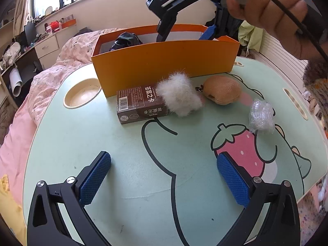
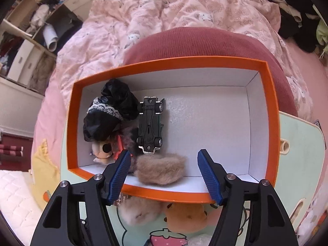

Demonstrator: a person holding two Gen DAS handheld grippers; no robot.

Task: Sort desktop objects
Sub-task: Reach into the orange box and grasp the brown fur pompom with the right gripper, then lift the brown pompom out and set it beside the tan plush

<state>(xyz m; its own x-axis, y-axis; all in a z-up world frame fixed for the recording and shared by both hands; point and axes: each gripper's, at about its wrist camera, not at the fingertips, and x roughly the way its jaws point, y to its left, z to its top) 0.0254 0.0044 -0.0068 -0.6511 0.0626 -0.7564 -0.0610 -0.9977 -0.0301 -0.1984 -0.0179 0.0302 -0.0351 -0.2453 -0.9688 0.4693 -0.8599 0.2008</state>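
The step in hand is stowing: the right tongs (image 2: pixel 164 170) hang nose-down over the orange box (image 2: pixel 273 110) at the far edge of the desk (image 1: pixel 123 153), jaws apart with nothing between the pads. Directly under them, on the box floor against the near wall, lies a tan fur piece (image 2: pixel 162 170); it appears to be stowed already. The box also holds a toy car (image 2: pixel 150 123) lying wheels-up, a black bundle (image 2: pixel 110 110) with lace trim, and a small plush (image 2: pixel 102 150) in the near left corner; its right half is bare. The left tongs (image 1: pixel 164 176) hang low over the near part of the desk, jaws wide and holding nothing. Four things remain unsorted on the desk: a brown carton (image 1: pixel 135 105) touching the box's near wall, a white fluff (image 1: pixel 180 96) lying partly on the carton, a tan plush (image 1: pixel 222 92) just beside the fluff, and a crinkled wrap ball (image 1: pixel 261 115) further right, apart from the others. The next move calls for lifting the right tongs clear of the box wall, bringing them over one remaining thing, and closing on it. The fluff overlaps the carton, so taking it first should free the carton. The wrap ball will likely crush under a firm grip.
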